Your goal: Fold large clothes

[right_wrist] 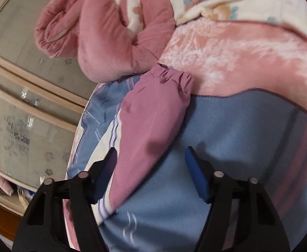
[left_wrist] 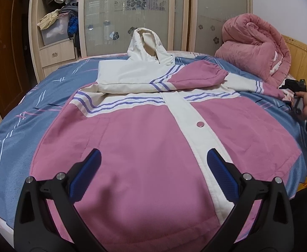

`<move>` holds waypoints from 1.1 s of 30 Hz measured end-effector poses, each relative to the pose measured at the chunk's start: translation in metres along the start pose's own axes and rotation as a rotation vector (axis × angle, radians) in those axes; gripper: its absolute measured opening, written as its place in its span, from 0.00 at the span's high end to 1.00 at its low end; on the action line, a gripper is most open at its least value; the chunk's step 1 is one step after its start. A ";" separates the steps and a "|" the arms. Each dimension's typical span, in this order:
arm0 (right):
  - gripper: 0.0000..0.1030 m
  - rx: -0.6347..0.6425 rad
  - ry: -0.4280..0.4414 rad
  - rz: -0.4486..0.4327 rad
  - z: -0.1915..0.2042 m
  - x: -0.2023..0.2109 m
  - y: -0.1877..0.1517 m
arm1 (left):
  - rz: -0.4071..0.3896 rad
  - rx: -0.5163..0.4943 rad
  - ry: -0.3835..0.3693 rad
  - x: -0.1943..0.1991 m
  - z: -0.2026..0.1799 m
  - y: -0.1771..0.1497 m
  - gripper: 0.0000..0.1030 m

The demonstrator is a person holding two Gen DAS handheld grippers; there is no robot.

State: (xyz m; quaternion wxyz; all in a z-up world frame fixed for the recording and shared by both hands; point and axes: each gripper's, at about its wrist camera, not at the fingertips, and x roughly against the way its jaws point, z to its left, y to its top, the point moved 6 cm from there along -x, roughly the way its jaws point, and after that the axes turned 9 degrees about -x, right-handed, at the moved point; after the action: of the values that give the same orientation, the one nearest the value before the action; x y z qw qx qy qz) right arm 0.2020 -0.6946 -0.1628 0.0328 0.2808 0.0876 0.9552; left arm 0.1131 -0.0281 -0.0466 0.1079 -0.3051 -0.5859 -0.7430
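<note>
Looking past my left gripper [left_wrist: 153,163], jaws apart and empty, I see the jacket [left_wrist: 145,138] lying flat on the bed [left_wrist: 16,147] ahead, long axis running away, hood [left_wrist: 147,44] farthest. One sleeve [left_wrist: 174,77] is folded across its chest. My right gripper [right_wrist: 150,159] stands apart around the other sleeve [right_wrist: 153,113], cuff pointing away.
</note>
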 end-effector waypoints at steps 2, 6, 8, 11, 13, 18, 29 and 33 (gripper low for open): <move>0.44 -0.035 -0.007 -0.011 -0.003 -0.011 0.009 | 0.009 0.002 -0.003 -0.006 -0.001 0.001 0.02; 0.90 0.022 -0.078 -0.082 0.002 -0.020 0.020 | 0.012 -0.008 -0.005 -0.011 -0.005 0.004 0.02; 0.94 0.097 -0.081 -0.128 0.020 -0.014 0.019 | 0.014 -0.013 -0.013 -0.013 -0.007 0.004 0.02; 0.95 0.327 -0.074 -0.245 0.080 0.013 0.005 | 0.014 -0.015 -0.018 -0.013 -0.007 0.004 0.02; 0.95 0.488 -0.048 -0.310 0.127 0.032 -0.019 | 0.012 -0.006 -0.019 -0.012 -0.005 0.003 0.02; 0.95 0.970 0.098 -0.393 0.255 0.078 -0.165 | 0.012 0.004 -0.011 -0.010 0.000 0.001 0.02; 0.54 1.541 -0.030 -0.029 0.226 -0.042 -0.441 | -0.015 0.029 0.008 -0.003 0.009 0.002 0.02; 0.19 1.409 0.027 0.061 0.201 -0.021 -0.448 | -0.003 0.043 0.030 -0.003 0.019 -0.001 0.02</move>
State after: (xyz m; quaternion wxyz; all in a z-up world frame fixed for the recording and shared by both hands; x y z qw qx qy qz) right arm 0.3347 -0.2272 -0.0914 -0.1849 0.2255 0.6777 0.6750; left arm 0.1212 -0.0104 -0.0469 0.1221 -0.2907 -0.6004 -0.7349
